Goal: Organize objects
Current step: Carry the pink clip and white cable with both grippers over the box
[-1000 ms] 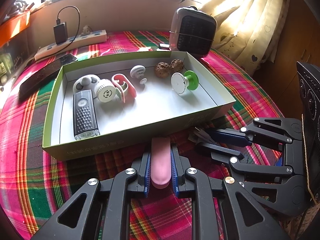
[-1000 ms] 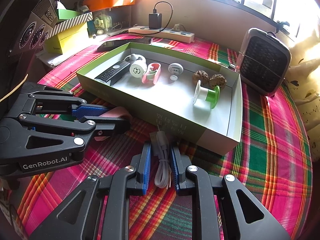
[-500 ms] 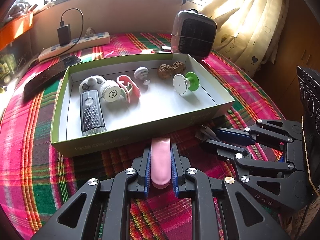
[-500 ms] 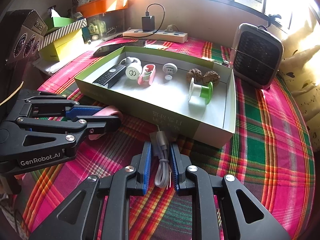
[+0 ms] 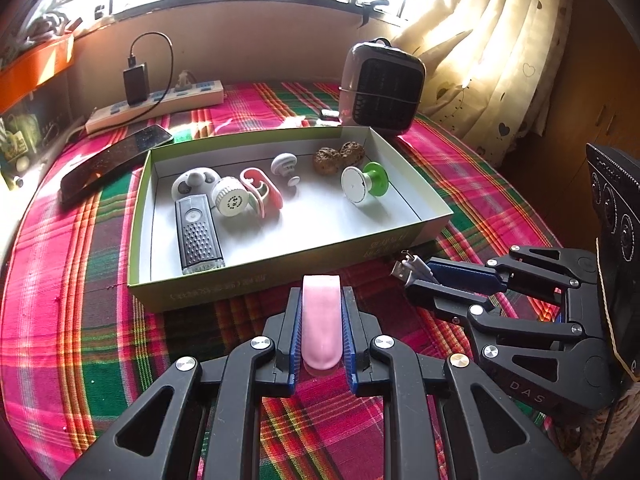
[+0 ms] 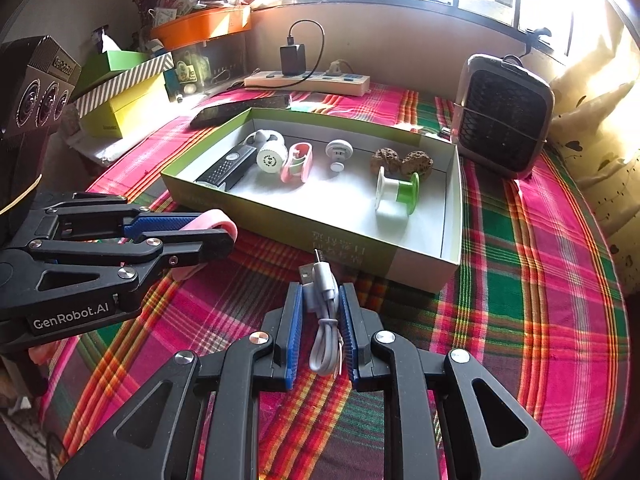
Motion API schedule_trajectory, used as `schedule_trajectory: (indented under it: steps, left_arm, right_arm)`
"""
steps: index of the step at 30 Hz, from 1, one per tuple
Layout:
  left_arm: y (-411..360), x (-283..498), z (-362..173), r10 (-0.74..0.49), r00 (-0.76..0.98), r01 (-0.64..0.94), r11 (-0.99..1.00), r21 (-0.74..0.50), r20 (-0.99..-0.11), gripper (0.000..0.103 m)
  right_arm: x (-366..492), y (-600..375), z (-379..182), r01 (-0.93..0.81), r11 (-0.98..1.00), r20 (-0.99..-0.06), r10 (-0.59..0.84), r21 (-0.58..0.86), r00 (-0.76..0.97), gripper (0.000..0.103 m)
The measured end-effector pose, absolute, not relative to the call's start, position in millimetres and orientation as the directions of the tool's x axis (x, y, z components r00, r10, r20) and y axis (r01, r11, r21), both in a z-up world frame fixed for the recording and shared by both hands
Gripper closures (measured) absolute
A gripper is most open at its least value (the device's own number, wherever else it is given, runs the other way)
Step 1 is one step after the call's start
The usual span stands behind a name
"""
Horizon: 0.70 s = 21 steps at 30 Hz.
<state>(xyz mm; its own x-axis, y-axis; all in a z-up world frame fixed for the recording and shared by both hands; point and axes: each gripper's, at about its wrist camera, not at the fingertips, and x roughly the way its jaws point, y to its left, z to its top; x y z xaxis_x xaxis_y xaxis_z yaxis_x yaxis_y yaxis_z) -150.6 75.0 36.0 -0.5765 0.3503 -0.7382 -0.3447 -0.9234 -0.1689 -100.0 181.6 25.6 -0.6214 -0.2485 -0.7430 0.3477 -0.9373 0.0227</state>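
Both tools clamped: left tool (image 5: 321,322) pink piece (image 5: 321,320), right tool (image 6: 320,330) cable (image 6: 325,320).

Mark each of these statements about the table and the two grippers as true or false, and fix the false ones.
1. The left gripper is shut on a pink object. True.
2. The right gripper is empty. False: it is shut on a bundled grey USB cable.
3. The green-and-white spool lies inside the open box. True.
4. The black phone lies inside the box. False: it rests on the plaid cloth outside the box, near its far left corner.
5. Both held things are already over the box. False: both are short of its near wall.
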Motion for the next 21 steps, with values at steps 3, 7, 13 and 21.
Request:
schedule_trajectory:
  steps: [3,7,13,21]
  left_arm:
    - [73,-149,40,0.351,-0.584,-0.344,-0.924,-0.168,-0.732,0.087]
    - [72,-148,46,0.355,-0.592,-0.348,-0.922,-0.167,-0.724,0.087]
    - [68,-152,53,0.357,-0.603,-0.344,-0.923,-0.171,-0.714,0.087]
    - [67,-161,57,0.359,-0.608,-0.338,-0.924,-0.178,-0.709,0.087]
  right_arm:
    - [-98,183,30,0.343,-0.939,-0.735,-0.253,0.030,-0.629,0.084]
    - [-97,184,37,0.336,-0.941,-0.724,-0.261,0.042,-0.639,0.084]
    - [-100,188,45,0.319,-0.946,-0.711,-0.259,0.051,-0.654,0.084]
    - [-113,196,55,0.277,-0.958,-0.701,-0.245,0.071,-0.670,0.084]
